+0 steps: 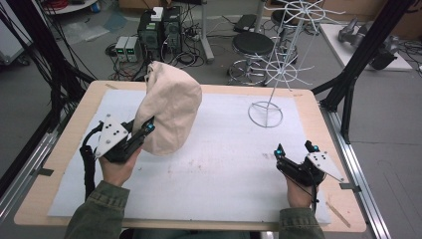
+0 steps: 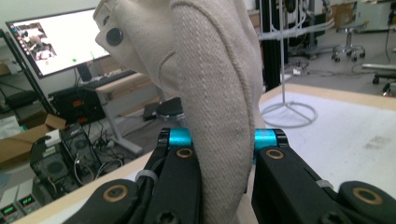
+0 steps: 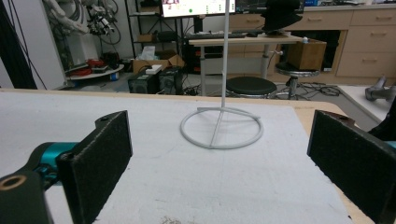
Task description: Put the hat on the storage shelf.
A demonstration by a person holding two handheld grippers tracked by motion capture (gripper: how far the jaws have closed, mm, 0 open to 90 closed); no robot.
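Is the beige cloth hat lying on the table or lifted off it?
Lifted. The left gripper is shut on the beige hat, which hangs clear above the white mat.

Grey floor (image 1: pixel 378 114) beyond the worktop (image 1: pixel 64 149), littered with tangled cables (image 1: pixel 186 57). Two dark computer towers (image 1: pixel 159 30) standing on it, small power units (image 1: pixel 127 48) with lit green readouts beside them. Black round stool (image 1: pixel 252 45) on a chrome base behind the far edge. Black frame posts (image 1: pixel 361 55) rising at both sides. Lit monitor (image 2: pixel 56 39) on a desk (image 2: pixel 116 84) further back. Wooden drawer cabinets (image 3: pixel 355 42) along the wall, cardboard boxes (image 3: pixel 161 60) on the floor nearby. Even indoor lighting.
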